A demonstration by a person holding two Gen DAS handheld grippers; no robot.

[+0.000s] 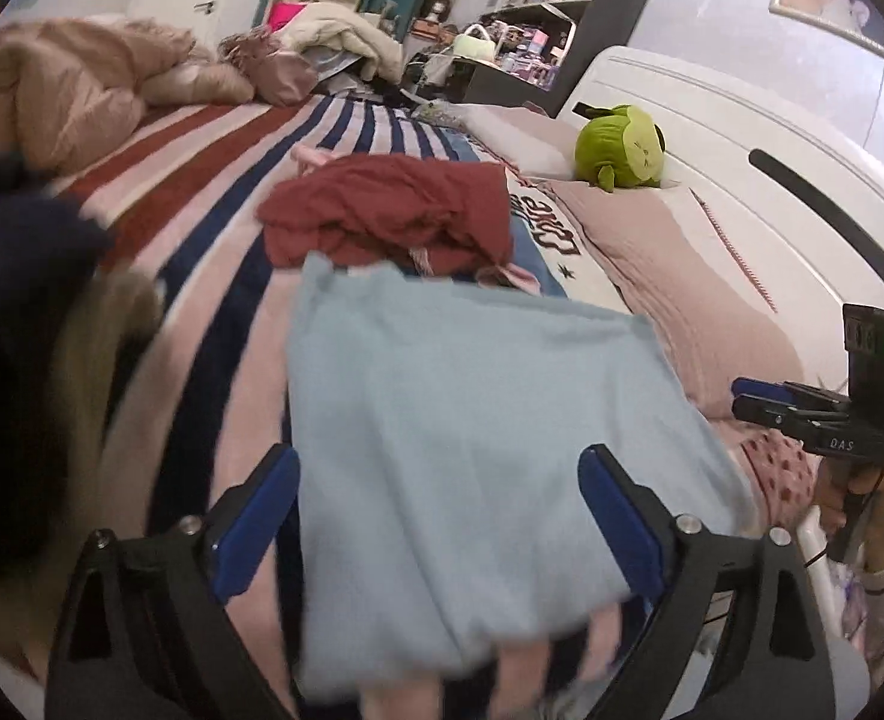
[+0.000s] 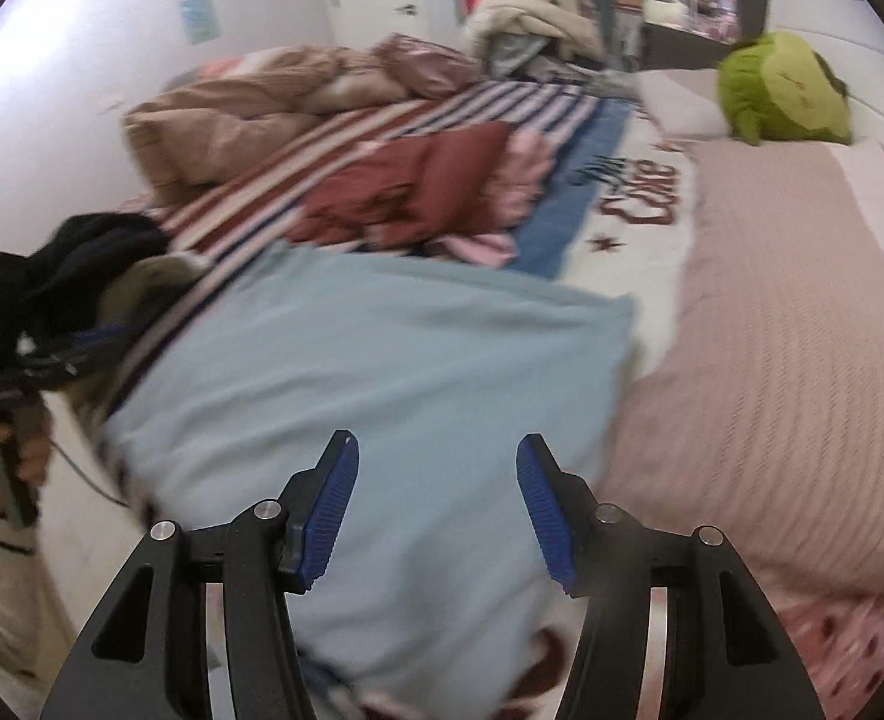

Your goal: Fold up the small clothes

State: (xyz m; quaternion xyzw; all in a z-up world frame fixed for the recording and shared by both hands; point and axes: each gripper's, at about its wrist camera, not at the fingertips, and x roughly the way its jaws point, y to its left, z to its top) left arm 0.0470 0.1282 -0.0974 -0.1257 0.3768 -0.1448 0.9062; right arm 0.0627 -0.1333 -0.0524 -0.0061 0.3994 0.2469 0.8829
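A light blue garment [image 1: 466, 432] lies spread flat on the striped bed cover [image 1: 201, 240]; it also shows in the right wrist view [image 2: 369, 372]. My left gripper [image 1: 442, 480] is open, its blue pads on either side of the garment's near part, holding nothing. My right gripper [image 2: 437, 480] is open above the garment's near edge, empty; it also appears in the left wrist view [image 1: 742, 396] at the right. A dark red garment [image 1: 393, 210] and a pink one [image 2: 526, 174] lie crumpled farther back.
A green plush toy [image 1: 622, 147] sits by the white headboard [image 1: 772, 150]. A pink pillow [image 2: 790, 348] lies right of the garment. A beige quilt [image 1: 69, 90] is heaped at the far left. Dark clothes [image 2: 93, 252] lie at the left. Shelves [image 1: 538, 12] stand behind.
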